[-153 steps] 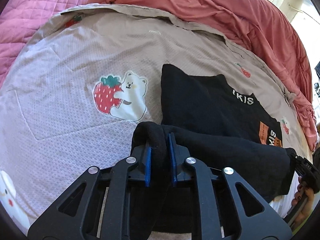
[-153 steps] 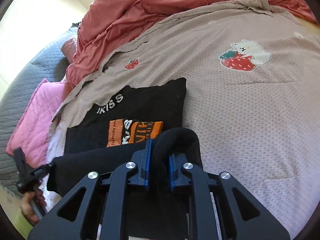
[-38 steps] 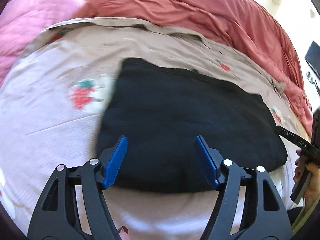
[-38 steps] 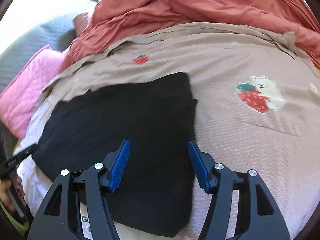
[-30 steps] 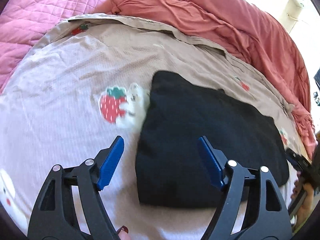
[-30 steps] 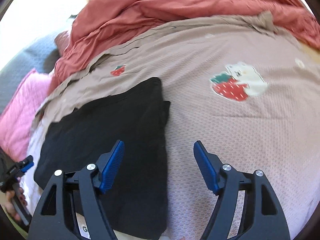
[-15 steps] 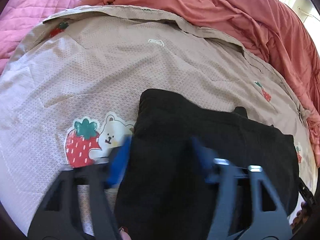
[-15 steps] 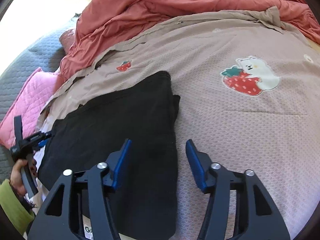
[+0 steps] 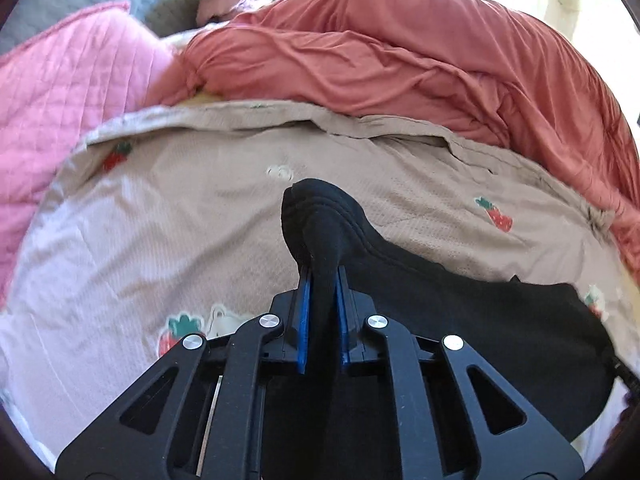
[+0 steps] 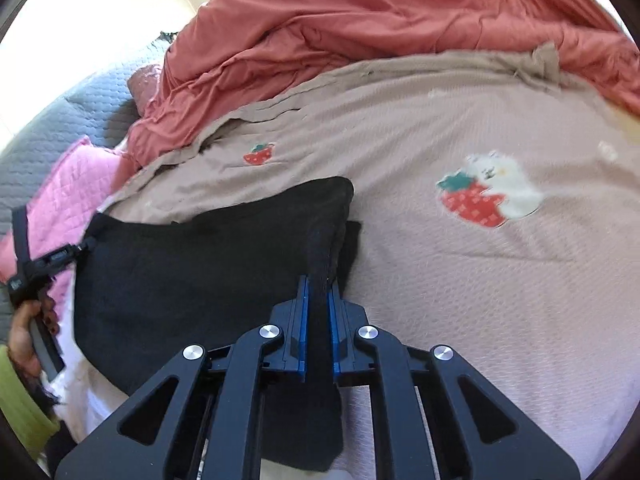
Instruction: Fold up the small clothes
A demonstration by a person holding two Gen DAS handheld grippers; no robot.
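A folded black garment point(image 9: 460, 312) lies on a beige bedspread point(image 9: 180, 232) printed with strawberries and bears. My left gripper point(image 9: 322, 276) is shut on the garment's left end, and a bunched fold of black cloth stands up between the blue pads. In the right wrist view the same garment point(image 10: 192, 264) spreads to the left, and my right gripper point(image 10: 318, 284) is shut on its right edge, with cloth pinched between its pads. The left gripper point(image 10: 86, 246) also shows at the garment's far left corner, held by a hand.
A rumpled coral-red duvet point(image 9: 420, 64) is heaped along the far side of the bed. Pink quilted pillows point(image 9: 68, 92) lie at the left. A grey quilted cover point(image 10: 76, 116) shows beyond them. A strawberry-and-bear print point(image 10: 488, 194) marks the bedspread right of the garment.
Both grippers stood open over the flat garment a second ago; now each has shut on an end of it. The left gripper has moved and lifted its end off the bedspread.
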